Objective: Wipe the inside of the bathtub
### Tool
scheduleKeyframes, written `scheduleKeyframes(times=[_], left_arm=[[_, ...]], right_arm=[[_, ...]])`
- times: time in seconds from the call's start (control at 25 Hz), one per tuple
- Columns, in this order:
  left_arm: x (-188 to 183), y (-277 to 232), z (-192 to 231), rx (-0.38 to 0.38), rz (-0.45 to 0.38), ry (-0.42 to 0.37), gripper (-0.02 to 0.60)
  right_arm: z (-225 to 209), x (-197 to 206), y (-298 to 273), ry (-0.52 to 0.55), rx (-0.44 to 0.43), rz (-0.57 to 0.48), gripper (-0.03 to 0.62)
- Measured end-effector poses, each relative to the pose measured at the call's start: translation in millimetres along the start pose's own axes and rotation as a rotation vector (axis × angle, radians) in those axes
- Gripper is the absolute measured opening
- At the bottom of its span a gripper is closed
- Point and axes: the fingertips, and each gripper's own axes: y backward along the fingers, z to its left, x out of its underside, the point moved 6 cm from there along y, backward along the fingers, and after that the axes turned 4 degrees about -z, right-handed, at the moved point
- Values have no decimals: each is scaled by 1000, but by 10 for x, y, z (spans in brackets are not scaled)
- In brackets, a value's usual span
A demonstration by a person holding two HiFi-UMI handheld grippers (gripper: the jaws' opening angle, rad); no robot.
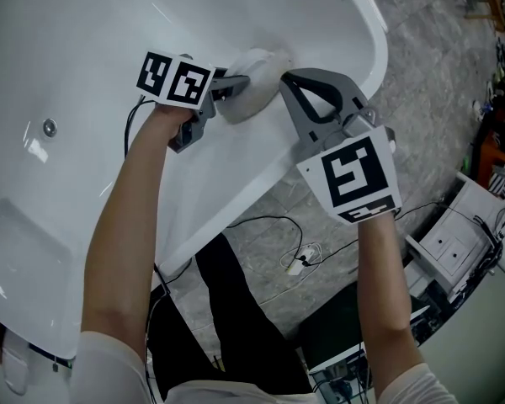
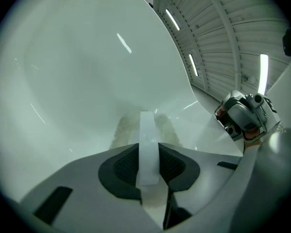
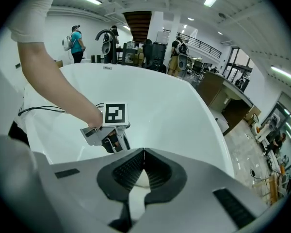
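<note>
The white bathtub fills the upper left of the head view. My left gripper reaches over its near rim and is shut on a white cloth, which is pressed against the inner wall. In the left gripper view the cloth runs as a pale strip between the closed jaws and spreads onto the tub wall. My right gripper hovers just right of the cloth, shut with nothing in it. Its own view shows the jaws of the right gripper meeting, with the left gripper ahead over the tub.
A round metal drain fitting sits on the tub floor at left. Cables and a plug lie on the grey tiled floor beside the tub. White equipment boxes stand at right. People stand far beyond the tub.
</note>
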Motion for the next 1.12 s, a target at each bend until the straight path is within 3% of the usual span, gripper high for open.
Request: scheduleKeyframes(times=[0.24, 0.6, 1.12], left_arm=[[456, 349, 90, 6, 1, 3, 97], [819, 665, 204, 13, -13, 11, 97], [971, 807, 204, 17, -17, 68, 97]], right_arm=[[554, -235, -218, 130, -89, 58, 20], [811, -321, -549, 202, -216, 55, 20], [603, -313, -553, 266, -286, 40, 20]])
